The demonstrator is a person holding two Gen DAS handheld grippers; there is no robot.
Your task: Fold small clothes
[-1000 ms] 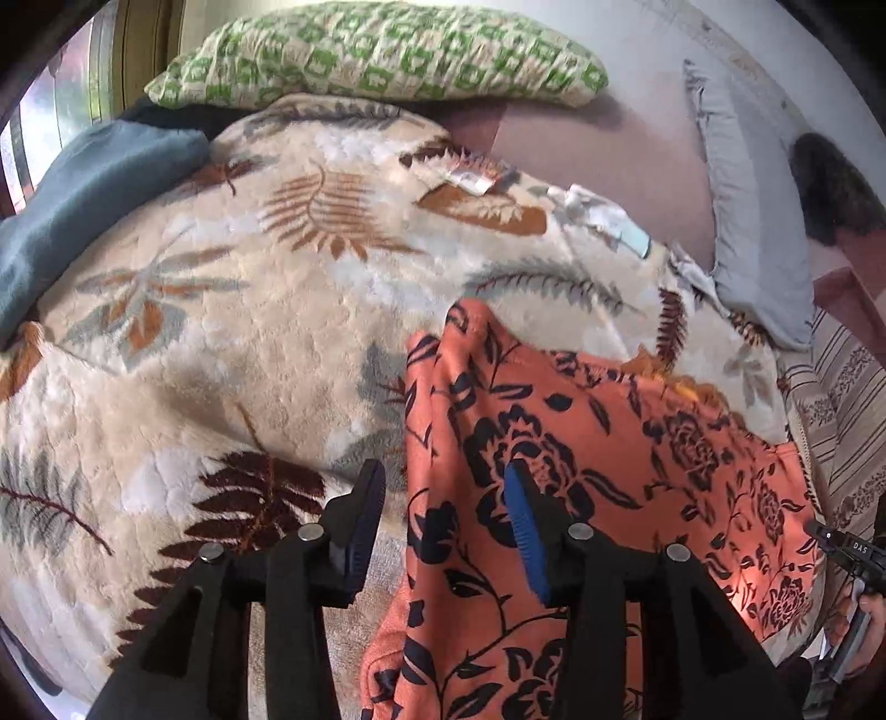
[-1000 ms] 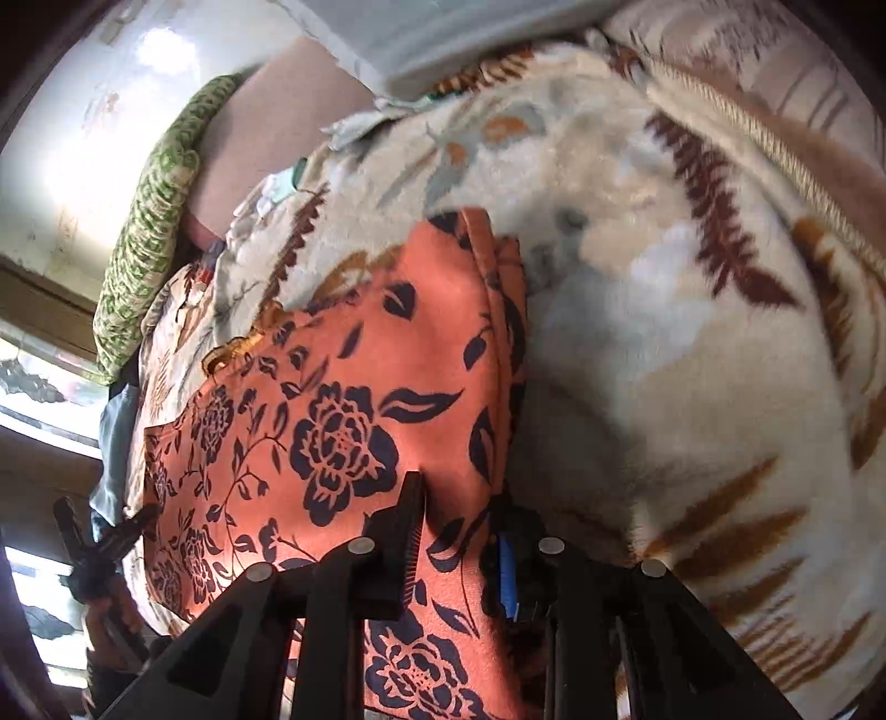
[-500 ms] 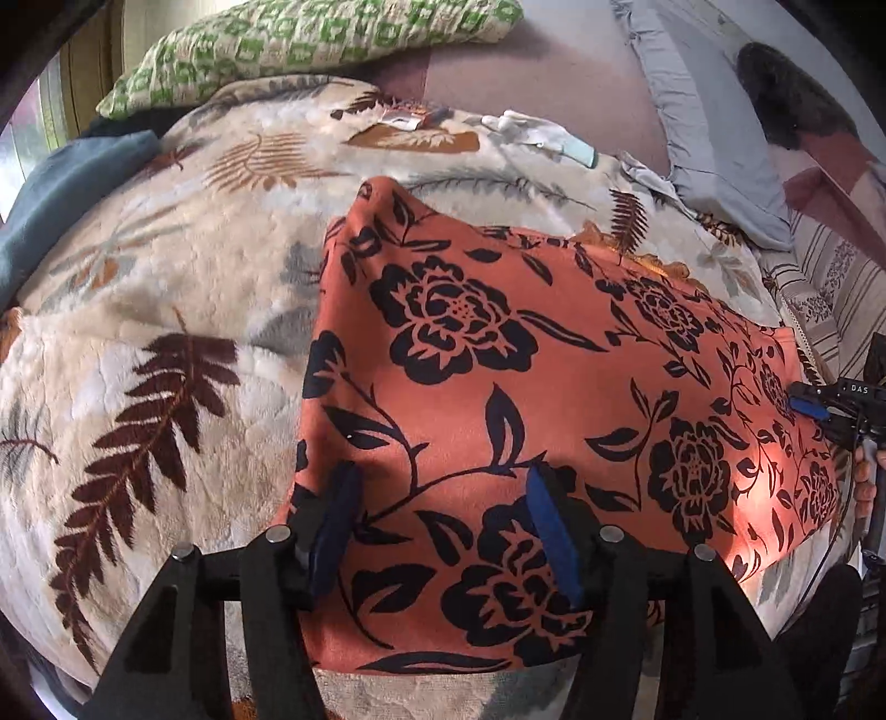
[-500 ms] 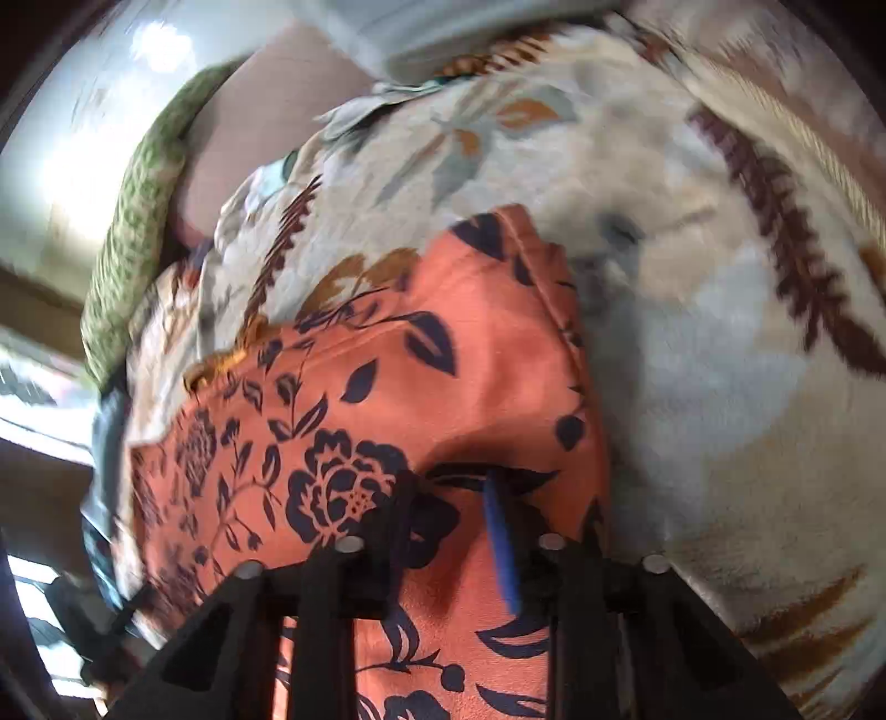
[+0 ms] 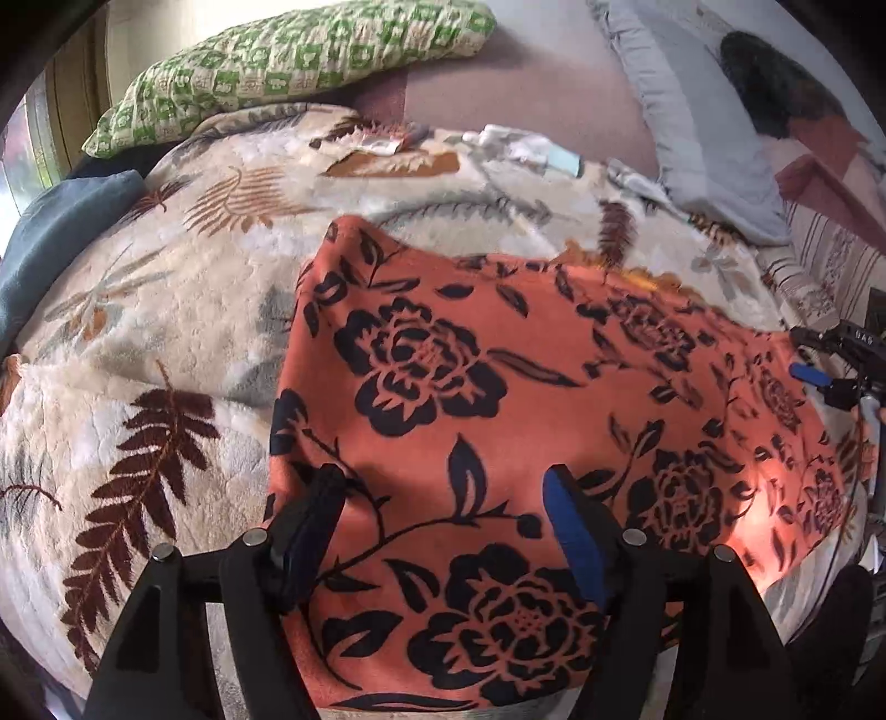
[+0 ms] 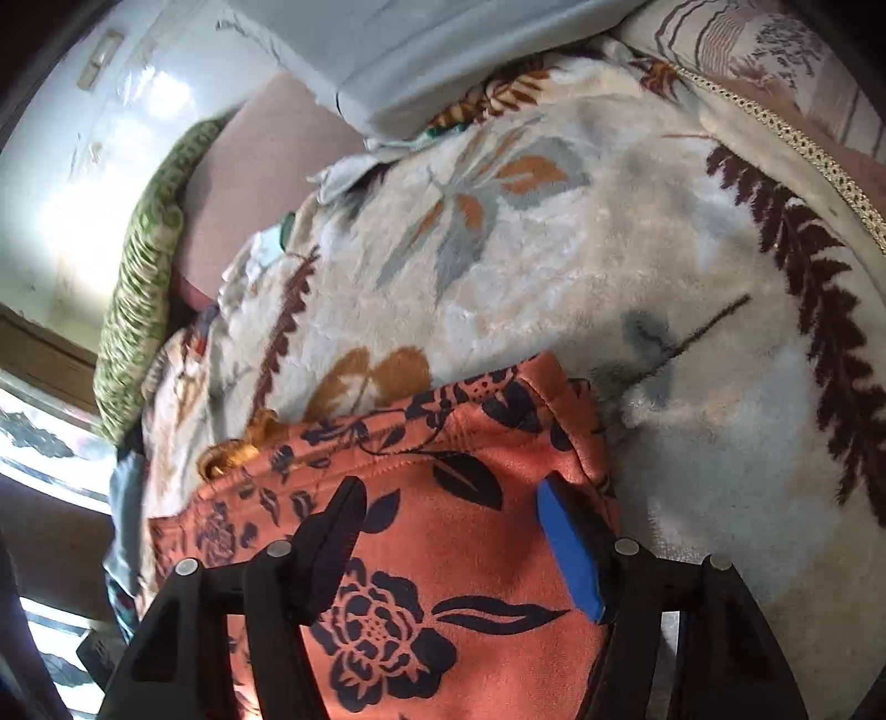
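Left wrist view: the left gripper (image 5: 437,498) hangs over the near left part of an orange garment (image 5: 498,399) printed with black flowers and leaves. Its jaws are spread and opening; the cloth lies flat under the gap, and neither pad pinches it. The garment is laid out on a cream blanket (image 5: 183,310) with brown fern leaves, running from the near edge of the bed off to the right. A folded corner of it stands up at the far left. At the far right edge of the cloth the right gripper (image 5: 819,360) shows small, with one blue pad visible. Beyond the blanket lie a green and white pillow (image 5: 288,61) at the far left, a grey pillow (image 5: 681,122) at the far right, and a blue cloth (image 5: 50,232) on the left edge. Some small pale items sit on the blanket's far side — too blurred to tell what they are.

Right wrist view: the right gripper (image 6: 448,498) sits over the garment's (image 6: 421,554) hemmed far right corner. Its jaws are apart and opening, with the cloth below them but not clamped. The blanket (image 6: 692,266) fills the right and far side. The grey pillow (image 6: 421,50) lies at the far top, the green pillow (image 6: 149,266) on the left.
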